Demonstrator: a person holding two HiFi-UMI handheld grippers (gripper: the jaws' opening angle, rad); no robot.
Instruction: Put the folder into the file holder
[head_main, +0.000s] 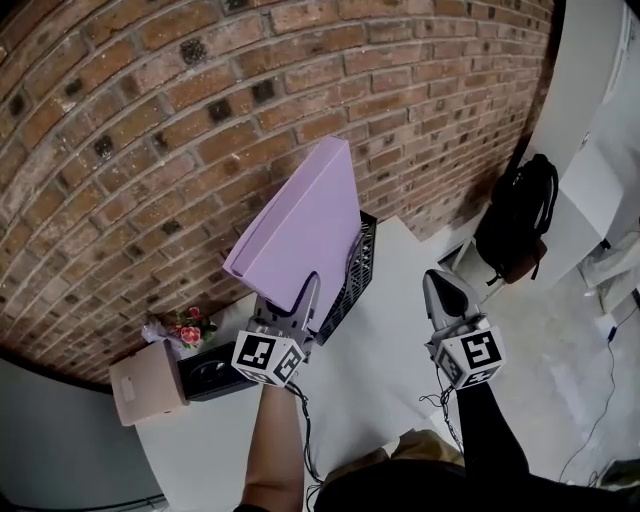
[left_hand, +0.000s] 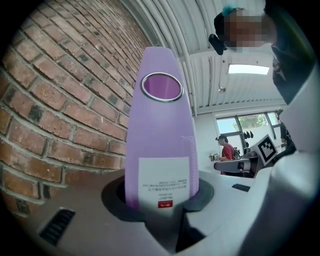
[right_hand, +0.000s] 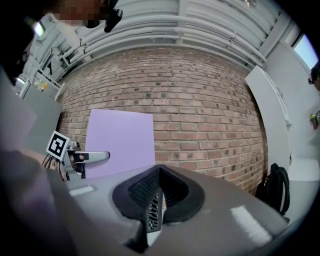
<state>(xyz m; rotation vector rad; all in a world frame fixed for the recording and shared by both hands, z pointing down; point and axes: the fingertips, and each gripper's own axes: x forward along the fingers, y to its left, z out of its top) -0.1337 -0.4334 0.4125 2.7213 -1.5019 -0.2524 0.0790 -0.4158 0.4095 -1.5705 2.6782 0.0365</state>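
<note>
A lilac folder (head_main: 305, 220) is held tilted in the air above the black mesh file holder (head_main: 355, 275) by the brick wall. My left gripper (head_main: 296, 312) is shut on the folder's lower edge. In the left gripper view the folder's spine (left_hand: 161, 145) stands up between the jaws, with a metal finger ring (left_hand: 161, 86) and a white label (left_hand: 164, 181). My right gripper (head_main: 445, 292) hovers to the right over the white table, jaws closed and empty. In the right gripper view the folder (right_hand: 120, 142) and the left gripper (right_hand: 102, 156) show at the left.
A brown box (head_main: 150, 383), a small bunch of pink flowers (head_main: 185, 328) and a black round object (head_main: 215, 372) sit at the table's (head_main: 400, 330) left. A black backpack (head_main: 518, 215) stands on the floor at the right. The brick wall (head_main: 150, 130) runs right behind the file holder.
</note>
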